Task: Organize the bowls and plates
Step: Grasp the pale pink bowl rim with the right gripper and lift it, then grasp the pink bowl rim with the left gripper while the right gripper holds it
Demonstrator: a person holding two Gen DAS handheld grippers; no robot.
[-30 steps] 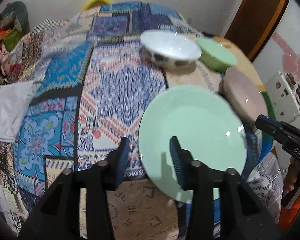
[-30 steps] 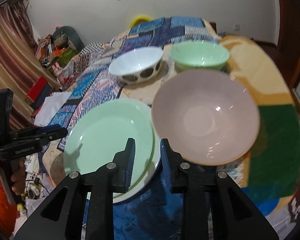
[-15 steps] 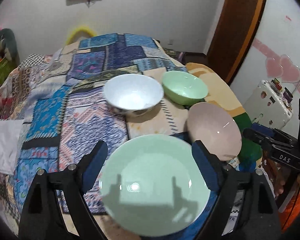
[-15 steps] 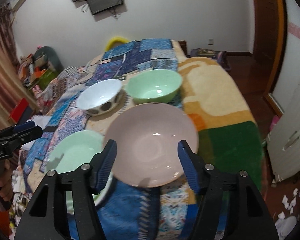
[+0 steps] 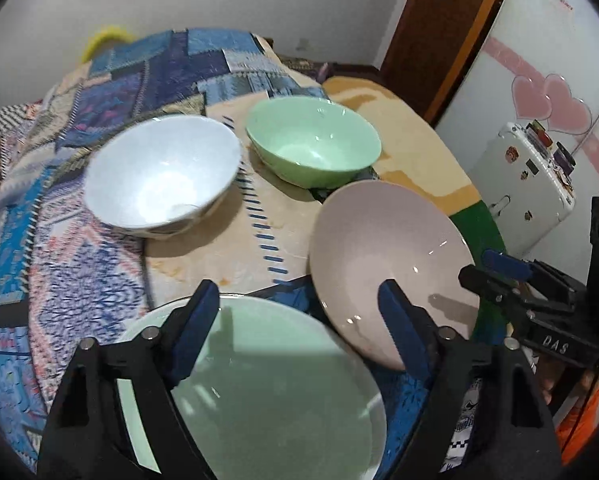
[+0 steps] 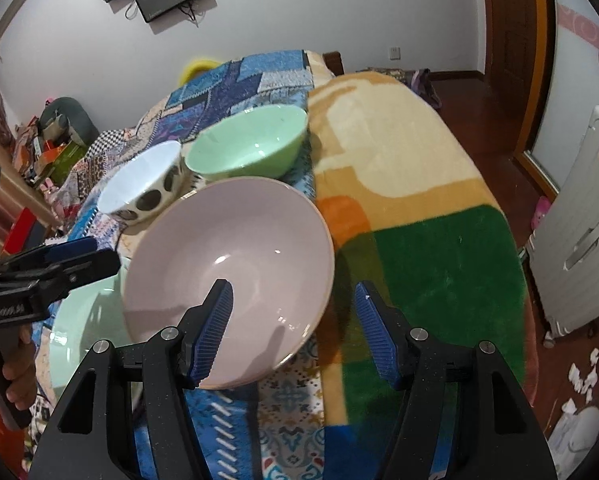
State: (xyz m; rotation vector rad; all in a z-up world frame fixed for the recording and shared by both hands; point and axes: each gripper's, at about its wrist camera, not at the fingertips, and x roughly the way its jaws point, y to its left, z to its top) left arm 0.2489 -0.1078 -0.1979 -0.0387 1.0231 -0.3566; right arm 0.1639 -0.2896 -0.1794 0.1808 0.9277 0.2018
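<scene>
A pale green plate (image 5: 267, 396) lies on the bed just under my left gripper (image 5: 297, 322). Its jaws are closing, still wide apart and touching nothing, and the plate's far rim shows between them. A pink plate (image 6: 227, 264) lies beside the green plate (image 6: 87, 320). My right gripper (image 6: 295, 330) stands open over the pink plate's near right rim, its pads clear of it. Behind stand a white bowl (image 5: 159, 172) with dark spots and a green bowl (image 5: 315, 140). Each gripper shows in the other's view: the right gripper (image 5: 519, 280) and the left gripper (image 6: 55, 264).
The dishes rest on a bed with a blue patchwork quilt (image 5: 59, 264) and a yellow and green fleece blanket (image 6: 427, 248). A white suitcase (image 6: 579, 232) stands at the right by a wooden door. Clutter lines the far left, and paper scraps lie on the floor.
Both grippers went from nearly shut at the green plate's edge to wide open. Both have shifted right, so the pink plate now fills the right wrist view.
</scene>
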